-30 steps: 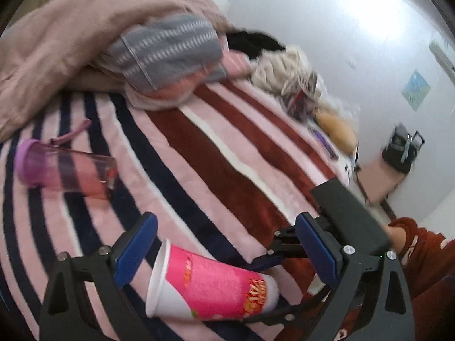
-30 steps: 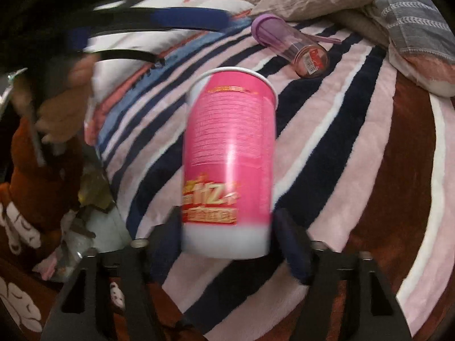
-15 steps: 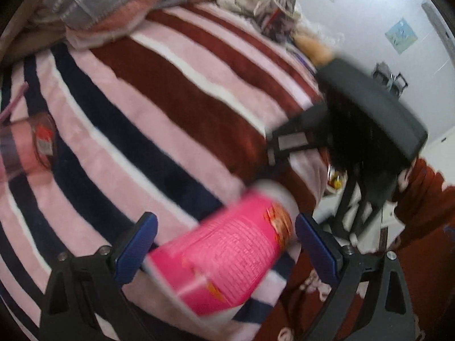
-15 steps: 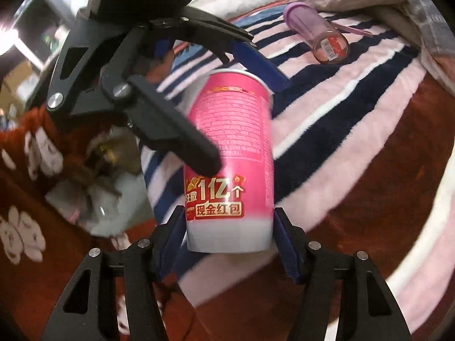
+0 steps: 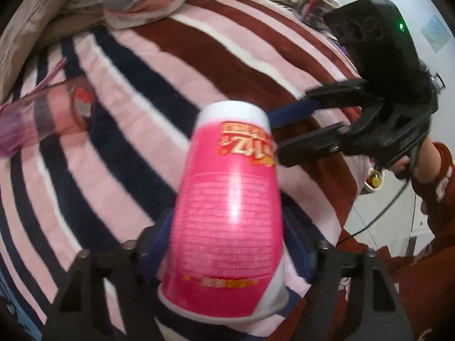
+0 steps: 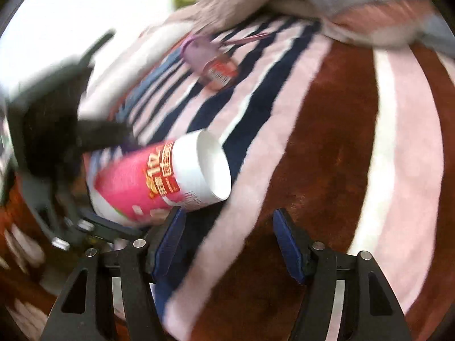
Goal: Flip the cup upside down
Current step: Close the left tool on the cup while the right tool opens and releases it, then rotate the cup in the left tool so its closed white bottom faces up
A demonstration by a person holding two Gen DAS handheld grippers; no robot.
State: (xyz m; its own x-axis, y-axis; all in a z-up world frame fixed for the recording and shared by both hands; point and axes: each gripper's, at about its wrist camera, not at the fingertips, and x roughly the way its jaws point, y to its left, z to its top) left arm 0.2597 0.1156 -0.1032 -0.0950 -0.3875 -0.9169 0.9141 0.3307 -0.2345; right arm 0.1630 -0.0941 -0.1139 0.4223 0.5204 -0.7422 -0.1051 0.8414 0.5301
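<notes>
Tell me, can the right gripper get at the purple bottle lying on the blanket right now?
Probably yes. The right gripper is open and holds nothing, and the purple bottle lies ahead on the striped blanket. The pink cup, held by the left gripper, sits off to its left, not across the path.

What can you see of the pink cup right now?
The pink cup looks like paper or thin plastic: pink printed wrap with gold and red lettering, white rim band, white closed base. The left gripper clamps it near its wide open end, above the striped blanket. The right gripper is open, not touching it.
</notes>
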